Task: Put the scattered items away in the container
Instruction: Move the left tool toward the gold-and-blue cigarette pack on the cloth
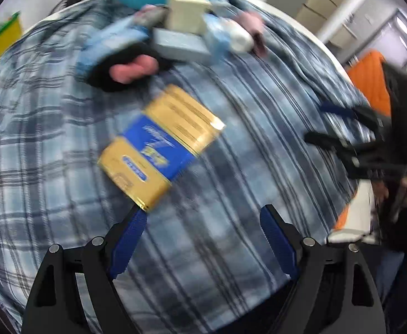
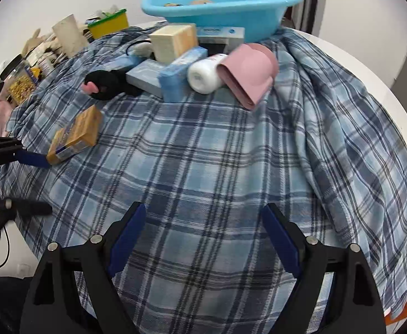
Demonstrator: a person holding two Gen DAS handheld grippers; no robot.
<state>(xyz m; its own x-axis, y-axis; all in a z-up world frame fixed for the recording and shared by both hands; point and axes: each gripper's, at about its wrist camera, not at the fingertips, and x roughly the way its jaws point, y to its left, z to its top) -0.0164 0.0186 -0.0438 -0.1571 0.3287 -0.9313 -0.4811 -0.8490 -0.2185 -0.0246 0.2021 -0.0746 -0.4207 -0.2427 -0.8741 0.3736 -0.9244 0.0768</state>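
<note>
Both our claws gape with nothing between them: left gripper (image 1: 200, 236), right gripper (image 2: 203, 236). Ahead of the left, the gold-and-blue box (image 1: 161, 146) lies flat on the plaid cloth (image 1: 231, 194), long axis diagonal toward the blue basin (image 2: 223, 2).

The cloth (image 2: 217, 153) over the table (image 2: 376, 83) is a plaid of pale blue, navy and white; the table's bare rim is white. At 12 o'clock the basin (image 2: 223, 0) is bright turquoise. Below it lie a cream box (image 2: 173, 41), a grey-blue box (image 2: 145, 75), a sky-blue box (image 2: 181, 75), a white bottle (image 2: 203, 78) and a dusty pink cup (image 2: 248, 72). At 9 o'clock the gold carton (image 1: 159, 144) bears a royal-blue band. Both tongs (image 1: 203, 239) (image 2: 203, 239) are black with blue pads.
</note>
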